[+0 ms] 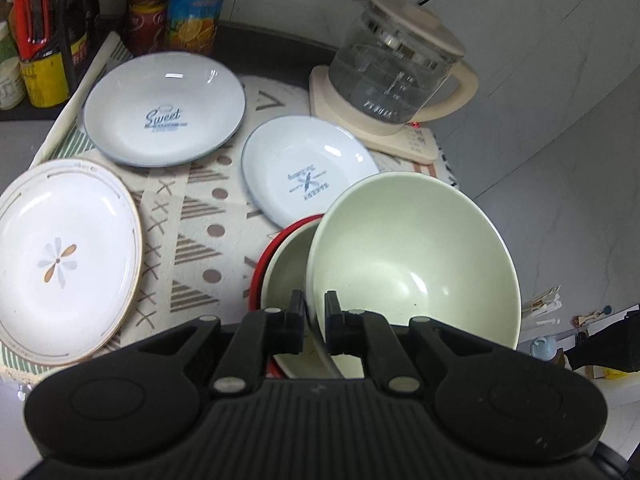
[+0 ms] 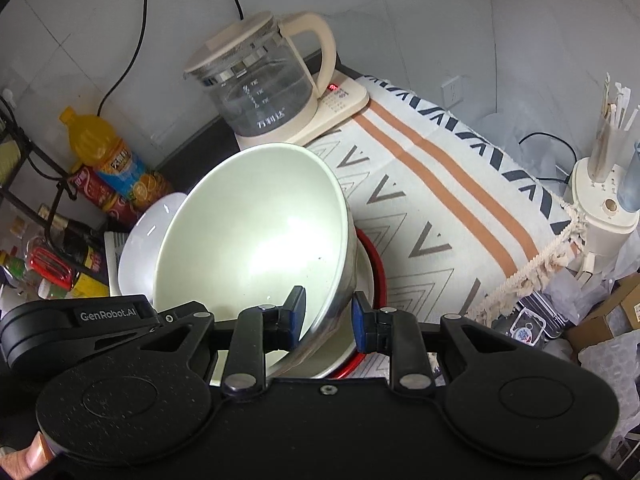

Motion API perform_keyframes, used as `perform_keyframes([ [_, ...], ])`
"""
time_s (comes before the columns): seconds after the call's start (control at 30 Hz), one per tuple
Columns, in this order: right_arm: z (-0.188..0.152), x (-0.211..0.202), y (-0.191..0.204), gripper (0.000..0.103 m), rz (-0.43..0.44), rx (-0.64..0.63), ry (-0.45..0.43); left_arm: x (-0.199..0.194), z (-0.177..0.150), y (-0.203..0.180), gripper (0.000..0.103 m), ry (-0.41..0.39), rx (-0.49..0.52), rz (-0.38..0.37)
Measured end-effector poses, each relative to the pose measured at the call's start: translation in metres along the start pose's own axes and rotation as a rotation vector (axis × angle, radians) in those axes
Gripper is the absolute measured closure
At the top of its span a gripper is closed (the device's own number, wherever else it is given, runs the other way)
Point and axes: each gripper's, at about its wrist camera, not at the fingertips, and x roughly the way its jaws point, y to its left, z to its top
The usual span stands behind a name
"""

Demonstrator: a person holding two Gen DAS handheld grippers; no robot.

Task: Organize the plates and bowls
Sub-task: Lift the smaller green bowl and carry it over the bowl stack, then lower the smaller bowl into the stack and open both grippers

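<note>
- Left wrist view: the left gripper [image 1: 313,322] pinches the near rim of a pale green bowl [image 1: 416,256]. One finger sits inside the wall and the other outside, with only the thin rim between the pads.
- The held bowl is tilted, its opening turned toward the camera and its far rim up. It hangs over a second green bowl [image 1: 286,276] that sits in a red-rimmed dish [image 1: 266,256] on the patterned cloth [image 1: 200,216].
- Three plates lie flat on the cloth beyond and to the left of the fingers: a white plate with a flower motif [image 1: 66,260], a blue-rimmed plate lettered "Sweet" [image 1: 164,110], and a smaller blue-rimmed plate [image 1: 304,168] partly hidden behind the held bowl.
- A glass kettle [image 1: 394,68] on its cream base stands at the far edge of the cloth. Bottles [image 1: 192,4] crowd the back left corner.
- Right wrist view: the right gripper [image 2: 328,314] holds the same green bowl [image 2: 256,232] at its near rim, its blue-padded fingers [image 2: 297,312] closed on either side of the wall.
- From this side the bowl leans left, over the red-rimmed dish [image 2: 376,264] below the fingertips. The left gripper's black body shows at the bowl's lower left.
- A thumb tip shows at the bottom left corner.
</note>
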Motion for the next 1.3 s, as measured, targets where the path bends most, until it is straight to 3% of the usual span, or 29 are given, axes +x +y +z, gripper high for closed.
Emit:
perform_keyframes([
  [0.87,0.004,0.03,-0.012,0.084,-0.038,0.051,0.044,0.031,0.008,0.013,0.091,0.169,-0.028,-0.004],
  [1.0,0.005,0.032,-0.013,0.085,-0.035,0.051,0.048,0.026,0.013,0.015,0.089,0.166,-0.028,0.015],
  [1.13,0.006,0.033,-0.012,0.085,-0.034,0.044,0.045,0.023,0.017,0.02,0.081,0.143,-0.04,0.039],
  [1.3,0.008,0.036,-0.012,0.086,-0.037,0.021,0.057,0.028,0.021,0.026,0.08,0.14,-0.058,0.067],
])
